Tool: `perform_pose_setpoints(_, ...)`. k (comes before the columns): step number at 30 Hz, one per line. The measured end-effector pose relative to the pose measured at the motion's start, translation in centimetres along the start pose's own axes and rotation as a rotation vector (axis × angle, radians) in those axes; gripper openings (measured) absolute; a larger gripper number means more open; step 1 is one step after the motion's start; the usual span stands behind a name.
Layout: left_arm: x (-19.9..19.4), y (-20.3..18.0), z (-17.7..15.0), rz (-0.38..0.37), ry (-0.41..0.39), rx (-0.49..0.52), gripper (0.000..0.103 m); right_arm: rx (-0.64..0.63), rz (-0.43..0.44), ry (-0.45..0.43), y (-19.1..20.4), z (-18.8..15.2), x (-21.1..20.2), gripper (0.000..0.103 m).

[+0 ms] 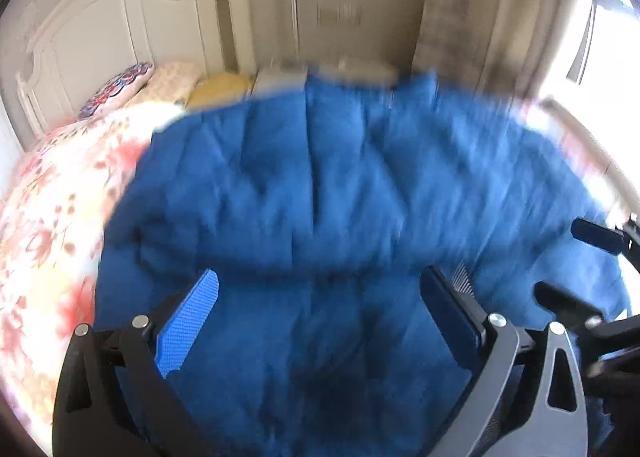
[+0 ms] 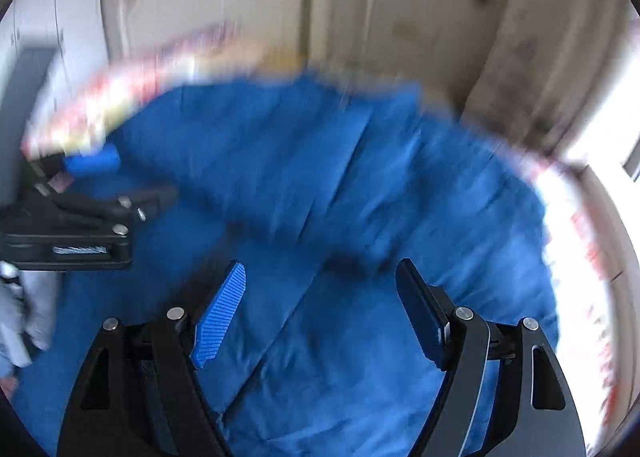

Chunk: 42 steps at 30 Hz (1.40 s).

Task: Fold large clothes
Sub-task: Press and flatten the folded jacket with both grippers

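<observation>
big blue quilted garment [image 1: 320, 185] lies spread on the floral-sheeted bed [image 1: 52, 217]. left claw [image 1: 320, 297] fingers apart, nothing between them. right claw [image 2: 320, 293] also apart, empty, over the fabric.

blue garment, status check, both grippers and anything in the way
Left gripper open, right gripper open, both empty. Blue padded garment spread on floral bedspread. Nothing in the way.
</observation>
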<state>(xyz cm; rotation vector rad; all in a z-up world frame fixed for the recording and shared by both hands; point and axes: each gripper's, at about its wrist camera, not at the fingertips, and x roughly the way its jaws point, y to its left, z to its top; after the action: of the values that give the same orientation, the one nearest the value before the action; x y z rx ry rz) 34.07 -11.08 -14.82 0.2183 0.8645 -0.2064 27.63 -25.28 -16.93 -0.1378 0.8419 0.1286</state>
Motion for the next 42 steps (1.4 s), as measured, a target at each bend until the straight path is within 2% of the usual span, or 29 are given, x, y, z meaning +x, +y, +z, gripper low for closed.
perform_pose_setpoints(1, 1.1, -0.3, -0.5, 0.005, 0.047, 0.015, 0.101, 0.005, -0.011, 0.004, 0.2, -0.6, 0.8, 0.076)
perform_pose_setpoints(4, 0.9, 1.1, -0.4, -0.017, 0.061, -0.038, 0.101, 0.013, -0.012, 0.025, -0.1, -0.5, -0.1, 0.077)
perform_pose_setpoints(9, -3.0, 5.5, -1.6, 0.024, -0.019, -0.149, 0.100, 0.082, -0.074, -0.032, -3.1, -2.6, -3.7, 0.078)
perform_pose_setpoints(11, -2.7, 8.0, -2.9, 0.049, 0.016, -0.191, 0.100, 0.121, -0.121, 0.011, -5.0, -4.1, -3.3, 0.081)
perform_pose_setpoints(12, -2.0, 8.7, -3.6, 0.066, 0.045, -0.202, 0.100, 0.142, -0.119, 0.042, -5.8, -4.8, -2.6, 0.083)
perform_pose_setpoints(13, -1.0, 10.0, -4.5, 0.038, 0.093, -0.237, 0.100, 0.179, -0.074, 0.027, -6.6, -5.6, -2.6, 0.083)
perform_pose_setpoints(14, -1.3, 10.8, -4.4, 0.005, 0.083, -0.273, 0.100, 0.187, -0.066, 0.026, -6.6, -5.7, -2.6, 0.083)
perform_pose_setpoints(15, -1.9, 11.3, -4.3, 0.012, 0.074, -0.293, 0.100, 0.182, -0.085, 0.036, -6.4, -5.7, -2.9, 0.083)
perform_pose_setpoints(17, -3.6, 11.3, -4.5, 0.079, 0.053, -0.291, 0.099, 0.186, -0.109, 0.025, -5.4, -5.6, -4.4, 0.083)
perform_pose_setpoints(18, -4.3, 11.0, -4.6, 0.058, 0.036, -0.292, 0.099, 0.177, -0.096, -0.007, -4.6, -5.4, -5.6, 0.083)
perform_pose_setpoints(19, -5.7, 10.5, -5.0, 0.003, 0.010, -0.290, 0.099, 0.154, -0.078, -0.051, -3.5, -5.4, -6.8, 0.083)
perform_pose_setpoints(21, -7.4, 8.7, -5.8, -0.032, -0.017, -0.246, 0.099, 0.065, -0.035, -0.096, -0.1, -5.7, -9.0, 0.084)
perform_pose_setpoints(23, -8.2, 6.2, -6.7, -0.041, -0.022, -0.157, 0.100, -0.036, 0.021, -0.083, 3.0, -6.4, -9.3, 0.086)
perform_pose_setpoints(24, -7.9, 5.0, -7.0, -0.034, -0.007, -0.105, 0.100, -0.081, 0.024, -0.065, 4.4, -7.1, -9.0, 0.086)
perform_pose_setpoints(26, -6.6, 2.9, -8.2, 0.035, 0.044, 0.002, 0.101, -0.151, 0.000, 0.025, 6.5, -8.6, -6.8, 0.087)
perform_pose_setpoints(27, -6.7, 2.7, -8.5, 0.042, 0.024, 0.006, 0.101, -0.145, -0.008, 0.008, 6.8, -9.0, -6.5, 0.087)
perform_pose_setpoints(29, -6.9, 4.2, -8.4, 0.000, 0.036, -0.044, 0.101, -0.099, 0.014, 0.015, 6.0, -9.2, -7.0, 0.088)
perform_pose_setpoints(31, -7.9, 5.7, -8.6, 0.021, 0.015, -0.087, 0.100, -0.058, 0.007, 0.017, 5.0, -9.6, -8.0, 0.088)
perform_pose_setpoints(34, -9.4, 8.1, -9.7, 0.004, -0.014, -0.123, 0.100, -0.031, -0.012, -0.025, 3.0, -10.6, -10.0, 0.088)
perform_pose_setpoints(36, -9.1, 10.1, -11.0, 0.026, 0.014, -0.147, 0.100, -0.021, -0.036, 0.007, 1.7, -11.8, -9.4, 0.088)
perform_pose_setpoints(38, -8.9, 11.6, -11.4, -0.036, 0.035, -0.217, 0.100, 0.036, 0.038, 0.009, 0.2, -13.0, -8.9, 0.088)
perform_pose_setpoints(39, -8.9, 12.2, -11.3, -0.042, 0.035, -0.234, 0.100, 0.047, 0.044, 0.007, -0.3, -12.8, -8.9, 0.088)
perform_pose_setpoints(42, -9.4, 11.5, -11.5, 0.027, 0.019, -0.207, 0.099, 0.017, -0.031, -0.005, 0.8, -12.5, -10.0, 0.088)
